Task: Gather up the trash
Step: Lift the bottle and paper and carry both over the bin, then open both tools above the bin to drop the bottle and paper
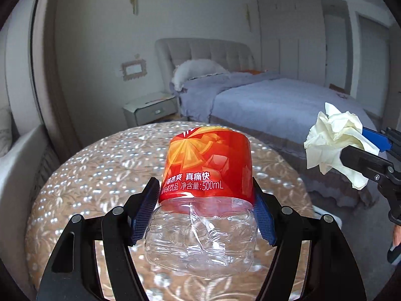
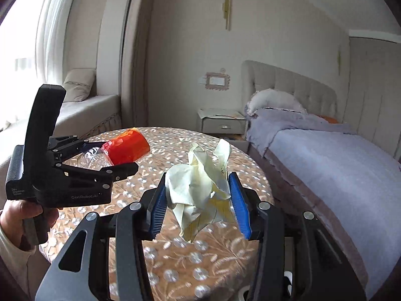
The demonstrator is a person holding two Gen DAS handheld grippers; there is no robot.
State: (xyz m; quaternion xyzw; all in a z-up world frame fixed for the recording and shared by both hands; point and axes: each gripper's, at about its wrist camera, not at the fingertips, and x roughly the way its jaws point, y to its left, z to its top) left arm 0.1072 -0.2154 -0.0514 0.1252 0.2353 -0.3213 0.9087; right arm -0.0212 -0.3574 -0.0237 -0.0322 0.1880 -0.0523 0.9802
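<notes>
Two grips: my left gripper (image 1: 205,210) clamps the plastic bottle (image 1: 205,175). My right gripper (image 2: 198,200) pinches crumpled paper (image 2: 200,188), both above the round table (image 2: 200,263).

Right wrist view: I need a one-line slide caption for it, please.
Right gripper holds crumpled paper above the round table; left gripper holds a plastic bottle.

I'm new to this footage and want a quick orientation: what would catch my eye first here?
First, the clear plastic bottle with its bright red-orange label, clamped in the left gripper above the round patterned table. Next, the crumpled pale-yellow paper pinched between the blue pads of the right gripper, also over the table. Behind, a bed with lavender bedding fills the right side of the room.
</notes>
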